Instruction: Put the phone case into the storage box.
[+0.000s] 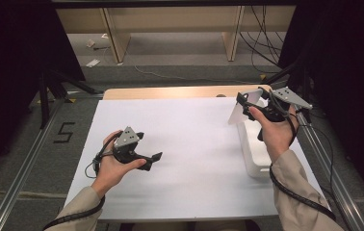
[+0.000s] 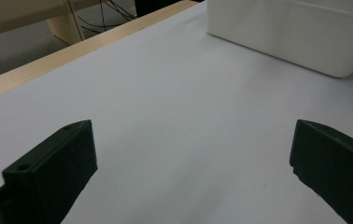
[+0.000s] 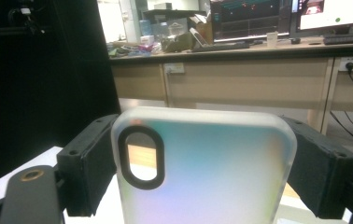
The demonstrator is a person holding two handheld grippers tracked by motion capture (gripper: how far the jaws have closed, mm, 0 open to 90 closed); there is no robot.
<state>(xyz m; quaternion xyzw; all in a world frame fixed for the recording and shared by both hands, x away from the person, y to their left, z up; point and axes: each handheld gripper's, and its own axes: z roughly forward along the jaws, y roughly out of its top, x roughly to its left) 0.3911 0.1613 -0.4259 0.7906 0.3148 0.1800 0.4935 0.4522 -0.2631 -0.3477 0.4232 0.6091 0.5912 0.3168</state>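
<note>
Here the right tongs clamp a frosted, round-cornered phone case; left tongs gape empty.

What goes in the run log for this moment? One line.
right gripper: shut on phone case, raised above white bin | left gripper: open, empty, low over white table sheet

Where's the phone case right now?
The phone case is clamped between the right gripper jaws, held up above the far end of the white bin at the table's right side.
</note>
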